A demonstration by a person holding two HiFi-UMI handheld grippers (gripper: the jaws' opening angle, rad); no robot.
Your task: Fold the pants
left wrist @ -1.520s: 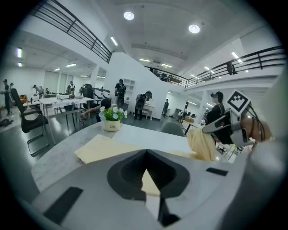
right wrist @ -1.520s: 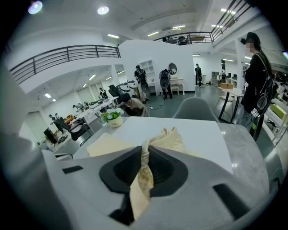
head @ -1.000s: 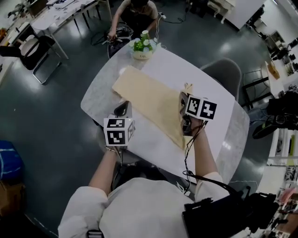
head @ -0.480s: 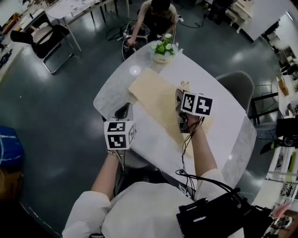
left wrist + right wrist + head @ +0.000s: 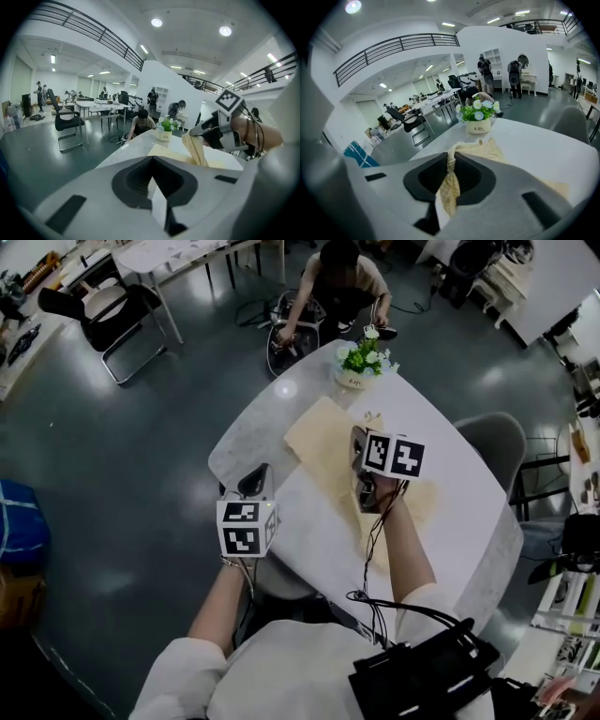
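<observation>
Two grippers, 1 pr pants, 1 table: entries as seen.

1. R gripper (image 5: 361,442): jaws nearly together, clamped on pants. A twisted, bunched strip of the cloth runs thru the slit between the pads and hangs out the near side in the right gripper view. Held raised over the table.

2. L gripper (image 5: 255,480): jaws together, nothing between them in the left gripper view. Over the table's near-left edge, clear of the cloth.

3. Pants (image 5: 323,439): pale yellow, checked weave. One edge is lifted into the R jaws, and from there the cloth drapes down to the tabletop. The rest lies flat, spread ahead of the R jaw tips and partly below them. From the L jaws it is ahead and off to the right, not touching.

4. Table (image 5: 441,512): white top, rounded corners, carries items 3 and 5.

5. Flower pot (image 5: 361,369): white, green leaves, pale blooms, upright. Straight ahead of the R jaws, past the pants' far end, near it but apart.

6. Person (image 5: 342,277): crouched on the floor beyond the pot, far ahead of both jaw sets.

7. Grey chair (image 5: 492,442): at the table's edge, right of the R jaws.

8. Black chair (image 5: 122,310): on the floor, well left of the L jaws.
</observation>
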